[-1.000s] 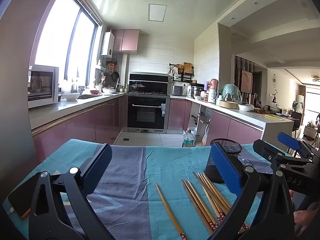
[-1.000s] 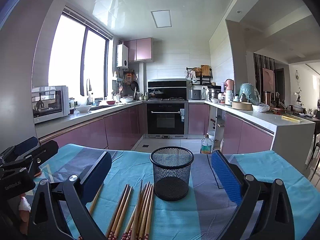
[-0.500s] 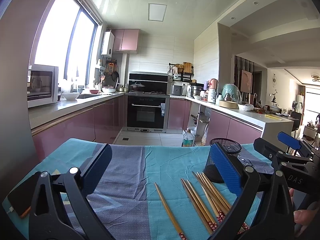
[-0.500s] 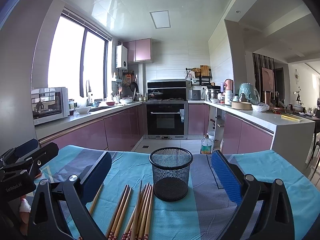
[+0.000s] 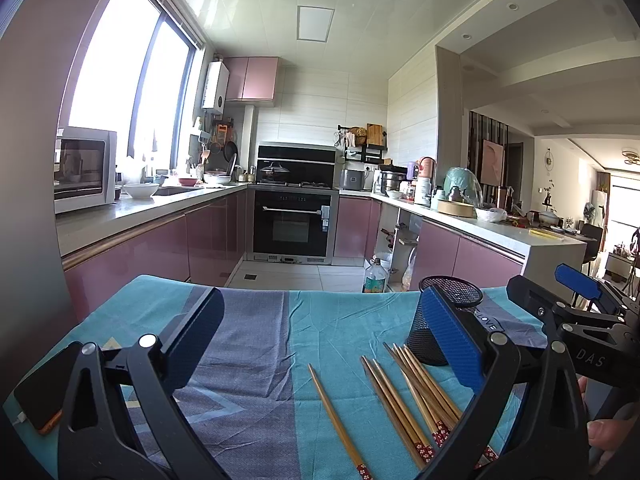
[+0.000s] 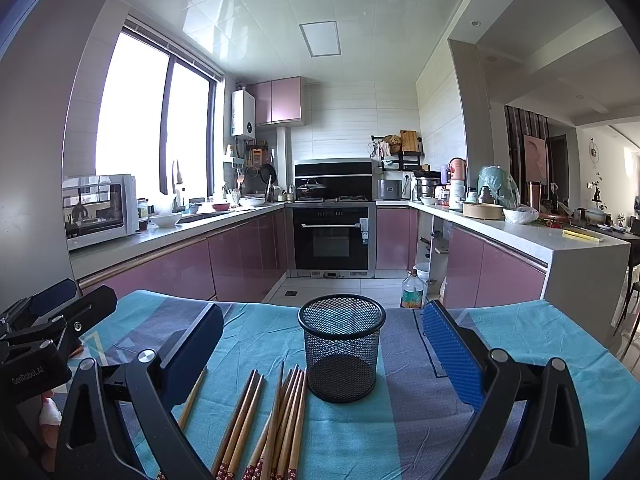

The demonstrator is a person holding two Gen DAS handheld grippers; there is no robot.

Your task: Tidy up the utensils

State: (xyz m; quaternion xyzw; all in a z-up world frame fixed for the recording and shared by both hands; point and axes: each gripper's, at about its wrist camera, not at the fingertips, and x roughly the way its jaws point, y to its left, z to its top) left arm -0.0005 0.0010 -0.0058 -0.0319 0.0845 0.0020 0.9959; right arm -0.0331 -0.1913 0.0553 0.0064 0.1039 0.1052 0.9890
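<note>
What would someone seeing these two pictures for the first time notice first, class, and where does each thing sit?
A black mesh cup stands upright and empty at the middle of the teal tablecloth. Wooden chopsticks lie loose on the cloth just in front of it and to its left. Both the left gripper and the right gripper are open, holding nothing.
</note>
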